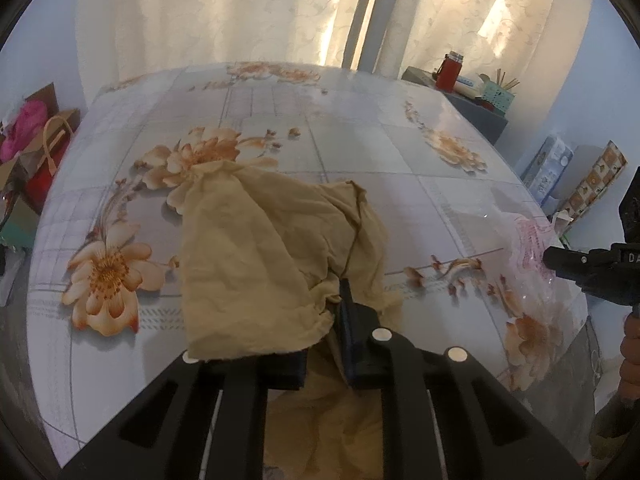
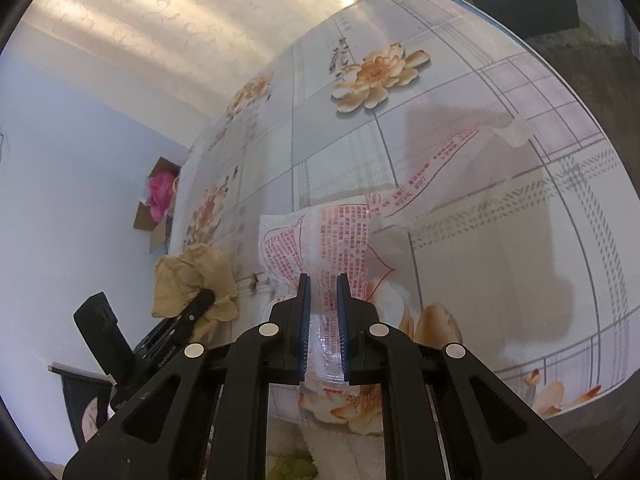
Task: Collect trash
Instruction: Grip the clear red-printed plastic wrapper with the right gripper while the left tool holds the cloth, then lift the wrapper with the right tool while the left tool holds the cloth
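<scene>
The left gripper (image 1: 325,320) pinches a crumpled tan cloth (image 1: 264,256). Its jaws are pressed on a fold at the cloth's near edge; the rest of the cloth spreads out ahead of the jaws and to their left over the flowered tablecloth (image 1: 360,128), and some of it hangs down below them past the table edge. One finger is covered by the cloth, the other (image 1: 352,320) shows dark against it.

The right gripper (image 2: 323,320) holds a clear plastic wrapper (image 2: 320,240) printed with red text. A strip of the wrapper runs between the blue pads (image 2: 305,320), which stand narrowly apart and close on it from both sides. Ahead of the jaws the wrapper lies flat on the tablecloth, and a long printed strip trails off ahead and to the right. The cloth sits well to the left of these jaws, at the table's edge.
</scene>
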Demonstrator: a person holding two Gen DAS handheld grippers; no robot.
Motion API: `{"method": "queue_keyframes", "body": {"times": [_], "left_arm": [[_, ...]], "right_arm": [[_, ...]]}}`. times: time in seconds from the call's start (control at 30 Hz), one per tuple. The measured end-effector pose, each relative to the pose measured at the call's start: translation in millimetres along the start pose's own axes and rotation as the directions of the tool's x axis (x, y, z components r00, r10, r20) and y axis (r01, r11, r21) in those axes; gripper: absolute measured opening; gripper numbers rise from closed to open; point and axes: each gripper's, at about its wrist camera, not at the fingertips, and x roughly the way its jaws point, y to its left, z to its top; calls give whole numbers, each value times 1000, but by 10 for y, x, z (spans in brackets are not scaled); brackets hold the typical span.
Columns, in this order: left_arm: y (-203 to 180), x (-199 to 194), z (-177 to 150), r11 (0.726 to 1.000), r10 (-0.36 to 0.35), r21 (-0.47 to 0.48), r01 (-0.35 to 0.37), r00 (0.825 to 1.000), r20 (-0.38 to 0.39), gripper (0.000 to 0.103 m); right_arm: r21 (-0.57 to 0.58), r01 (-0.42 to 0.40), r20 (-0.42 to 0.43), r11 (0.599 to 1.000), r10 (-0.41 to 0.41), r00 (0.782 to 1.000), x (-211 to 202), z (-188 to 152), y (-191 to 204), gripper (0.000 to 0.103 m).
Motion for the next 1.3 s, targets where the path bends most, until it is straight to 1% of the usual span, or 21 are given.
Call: {"method": "queue_keyframes", "body": {"times": [0.37,0.53,0.93,1.3], "left_arm": [[-121,-253,117,999,-1,39,-2,998,68,12],[-165,-349,146,998,15,55,-21,995,97,12],[-239,-528,175,996,30,77,-41,990,137,12],[-269,-564,179,995,38,89,-51,988,147,12]], "right_arm": [[-6,-33,20,999,33,999,-74,25,64,11],[-16,-49,29,999,49,998,-137,15,89,11],[3,-83,36,997,82,996,-226,-2,79,11],[8,-98,53,995,97,994,-295,-8,52,11]]}}
